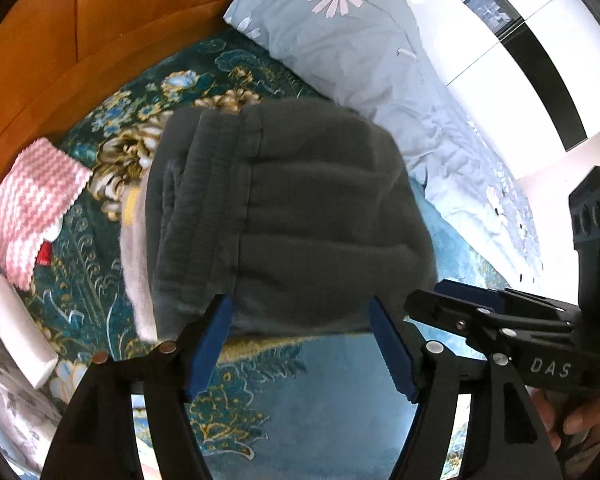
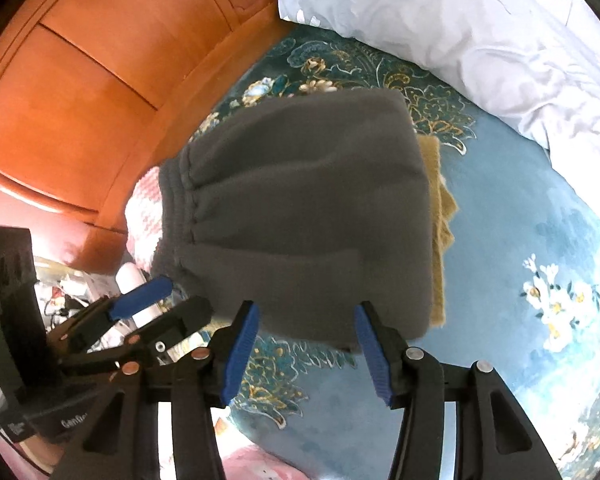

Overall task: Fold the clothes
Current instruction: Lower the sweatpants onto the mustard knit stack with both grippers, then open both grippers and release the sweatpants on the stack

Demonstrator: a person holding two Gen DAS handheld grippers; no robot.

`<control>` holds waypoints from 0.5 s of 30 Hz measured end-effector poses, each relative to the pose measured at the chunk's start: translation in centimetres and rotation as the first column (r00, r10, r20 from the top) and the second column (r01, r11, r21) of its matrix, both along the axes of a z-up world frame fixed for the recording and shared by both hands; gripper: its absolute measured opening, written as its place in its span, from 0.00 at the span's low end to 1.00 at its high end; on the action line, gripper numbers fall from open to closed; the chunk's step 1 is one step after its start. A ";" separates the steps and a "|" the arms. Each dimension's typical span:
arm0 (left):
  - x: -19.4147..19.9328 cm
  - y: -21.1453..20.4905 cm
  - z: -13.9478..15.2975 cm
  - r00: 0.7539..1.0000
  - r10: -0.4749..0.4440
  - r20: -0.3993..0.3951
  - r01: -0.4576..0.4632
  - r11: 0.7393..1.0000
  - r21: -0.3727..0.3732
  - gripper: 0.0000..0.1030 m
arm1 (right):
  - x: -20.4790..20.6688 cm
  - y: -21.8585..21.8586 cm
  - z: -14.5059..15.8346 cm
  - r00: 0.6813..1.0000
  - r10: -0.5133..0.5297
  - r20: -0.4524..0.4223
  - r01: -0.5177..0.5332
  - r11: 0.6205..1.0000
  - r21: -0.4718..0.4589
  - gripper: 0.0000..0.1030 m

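Both wrist views close above garment (image 1: 292,216)

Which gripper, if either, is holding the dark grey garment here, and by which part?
Neither. The left gripper and right gripper both stand open at the near edge of the folded grey garment, which lies on the bed; no pad clamps it.

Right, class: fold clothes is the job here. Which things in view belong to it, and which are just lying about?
Part of the job:
grey garment
left hand-held gripper, open
right hand-held gripper, open

Just lying about:
floral pillow
pink-and-white knitted cloth
tan cloth
wooden headboard
patterned bedspread
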State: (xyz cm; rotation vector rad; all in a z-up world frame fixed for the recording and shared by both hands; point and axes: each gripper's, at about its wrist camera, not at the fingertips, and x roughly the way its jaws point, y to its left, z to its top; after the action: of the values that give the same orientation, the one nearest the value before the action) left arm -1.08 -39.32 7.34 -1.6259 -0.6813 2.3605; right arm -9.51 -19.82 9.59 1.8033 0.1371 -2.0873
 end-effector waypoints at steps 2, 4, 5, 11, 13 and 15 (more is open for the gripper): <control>0.6 0.3 -0.5 1.000 0.009 0.014 -0.009 1.000 -0.006 0.70 | 0.5 0.4 -0.3 1.000 0.006 0.003 -0.006 1.000 0.014 0.56; 1.2 0.6 -1.0 0.999 0.016 0.031 -0.016 1.000 -0.015 0.70 | 1.0 0.7 -0.8 1.000 0.008 0.008 -0.008 1.000 0.029 0.60; 1.5 0.8 -1.3 0.999 0.020 0.041 -0.019 1.000 -0.022 0.70 | 1.3 0.9 -1.0 1.000 0.009 0.008 -0.009 0.999 0.037 0.63; 3.0 1.9 -2.7 0.997 0.016 0.077 -0.010 0.996 -0.087 0.73 | 2.5 1.8 -1.9 1.000 0.014 -0.003 -0.014 0.997 0.082 0.80; 3.3 2.3 -2.8 0.997 0.010 0.082 -0.001 0.995 -0.101 0.73 | 2.9 2.0 -2.0 1.000 0.020 -0.013 -0.018 0.996 0.092 0.84; 3.5 2.5 -2.9 0.997 0.005 0.083 0.005 0.994 -0.113 0.73 | 3.2 2.1 -2.0 1.000 0.022 -0.019 -0.020 0.994 0.103 0.87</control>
State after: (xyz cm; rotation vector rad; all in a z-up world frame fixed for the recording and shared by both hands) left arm 2.40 -36.82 4.46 -1.7791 -0.5713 2.3833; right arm -6.31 -17.68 7.58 1.8314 0.2725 -2.1201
